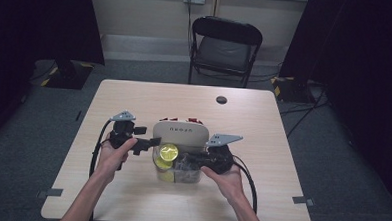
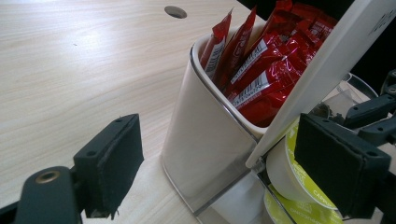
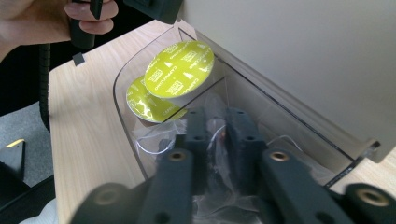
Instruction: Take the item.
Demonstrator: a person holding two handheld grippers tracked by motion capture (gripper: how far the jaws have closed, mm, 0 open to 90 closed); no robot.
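A white organiser box (image 1: pixel 180 132) stands mid-table, its back bin (image 2: pixel 205 140) stuffed with red sachets (image 2: pixel 261 60). Its white lid (image 2: pixel 327 60) leans up at a slant. In the clear front compartment (image 3: pixel 126 93) lie two yellow-topped capsules (image 3: pixel 180 67), one resting on the other (image 3: pixel 140 105), beside clear-wrapped packets (image 3: pixel 154 137). My right gripper (image 3: pixel 215 116) reaches down into that compartment, jaws nearly together, pinching a clear-wrapped packet (image 3: pixel 217 135). My left gripper (image 2: pixel 224 158) is open at the box's left corner, one pad out over the table, the other in front of a capsule (image 2: pixel 289 172).
Bare wooden tabletop (image 1: pixel 134 98) lies left of and behind the box, with a round cable hole (image 1: pixel 221 99) at the back. A black folding chair (image 1: pixel 226 47) stands beyond the far edge. A hand (image 3: pixel 37 18) grips the left gripper's handle.
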